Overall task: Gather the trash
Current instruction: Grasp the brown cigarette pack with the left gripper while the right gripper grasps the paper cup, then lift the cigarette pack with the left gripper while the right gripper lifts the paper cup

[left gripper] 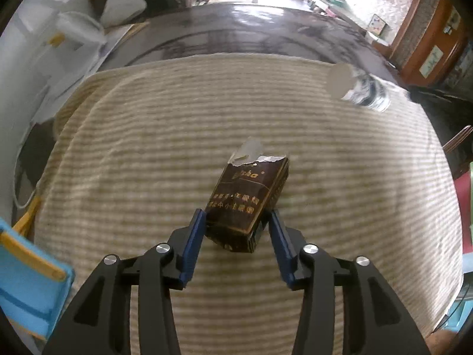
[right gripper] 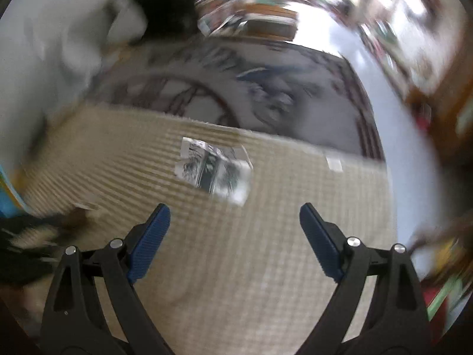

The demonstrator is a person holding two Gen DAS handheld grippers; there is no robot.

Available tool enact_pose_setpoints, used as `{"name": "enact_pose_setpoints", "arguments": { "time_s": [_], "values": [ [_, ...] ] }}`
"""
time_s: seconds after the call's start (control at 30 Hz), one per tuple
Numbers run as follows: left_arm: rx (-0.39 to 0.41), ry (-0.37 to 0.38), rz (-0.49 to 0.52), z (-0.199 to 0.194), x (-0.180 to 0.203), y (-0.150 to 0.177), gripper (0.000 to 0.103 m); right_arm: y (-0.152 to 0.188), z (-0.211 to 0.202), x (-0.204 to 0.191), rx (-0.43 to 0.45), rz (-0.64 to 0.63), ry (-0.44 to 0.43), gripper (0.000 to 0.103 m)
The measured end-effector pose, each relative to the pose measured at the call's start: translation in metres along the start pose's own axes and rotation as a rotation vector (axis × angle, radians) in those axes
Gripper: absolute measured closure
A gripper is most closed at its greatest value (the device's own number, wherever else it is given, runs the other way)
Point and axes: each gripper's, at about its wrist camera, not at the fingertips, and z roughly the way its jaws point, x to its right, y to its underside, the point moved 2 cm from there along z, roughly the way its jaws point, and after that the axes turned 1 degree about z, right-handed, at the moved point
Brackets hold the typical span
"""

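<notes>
We see a striped beige cloth (left gripper: 177, 136) spread over a dark patterned tabletop (left gripper: 236, 32), with a cluttered, sunlit room beyond. Our left gripper (left gripper: 236, 222) has its blue fingers (left gripper: 193, 236) pinching the lower end of a torn brown cigarette pack (left gripper: 248, 198), lifted above the cloth, while a crumpled wrapper (left gripper: 360, 87) lies near the far right edge. Our right gripper (right gripper: 235, 227) hangs wide and empty just short of that printed wrapper (right gripper: 215, 171), blurred.

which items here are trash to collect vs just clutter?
Trash for the job:
- dark cigarette pack, torn open, between the left gripper pads
- crumpled black-and-white wrapper on the striped mat, ahead of the open right gripper

Just lying about:
- blue folder
- white pillows
</notes>
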Motion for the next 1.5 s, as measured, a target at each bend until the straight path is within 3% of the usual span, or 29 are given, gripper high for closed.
{"name": "enact_pose_setpoints", "arguments": {
  "time_s": [0.1, 0.17, 0.2, 0.23, 0.3, 0.4, 0.6, 0.9, 1.2, 1.5],
  "values": [
    [0.004, -0.022, -0.002, 0.001, -0.007, 0.004, 0.041, -0.016, 0.028, -0.02, -0.057, -0.153, 0.061, 0.015],
    [0.016, -0.017, 0.004, 0.001, -0.008, 0.003, 0.039, -0.022, 0.043, -0.03, -0.088, -0.227, 0.091, 0.017],
    [0.021, -0.013, 0.013, 0.002, -0.006, 0.001, 0.038, -0.022, 0.049, -0.034, -0.11, -0.246, 0.077, 0.025],
    [0.02, -0.01, 0.019, 0.003, -0.006, -0.001, 0.038, -0.02, 0.052, -0.035, -0.129, -0.247, 0.068, 0.042],
    [0.008, 0.003, 0.028, 0.008, -0.003, -0.002, 0.04, -0.018, 0.05, -0.034, -0.131, -0.233, 0.082, 0.051],
    [-0.001, 0.01, 0.019, 0.013, -0.004, -0.002, 0.049, -0.014, 0.03, -0.025, -0.088, -0.119, -0.006, 0.06],
    [0.029, 0.017, 0.004, 0.003, 0.003, -0.002, 0.055, 0.021, -0.033, -0.018, 0.034, 0.156, -0.212, 0.06],
    [0.107, 0.029, -0.015, -0.031, 0.027, -0.006, 0.056, 0.093, -0.08, -0.022, 0.103, 0.433, -0.321, 0.06],
    [0.163, 0.057, -0.095, -0.066, 0.081, -0.001, 0.055, 0.131, -0.116, 0.022, 0.172, 0.445, -0.33, 0.06],
    [0.195, 0.02, -0.118, -0.089, 0.133, 0.024, 0.055, 0.164, -0.145, 0.063, 0.202, 0.413, -0.34, 0.06]
  ]
}}
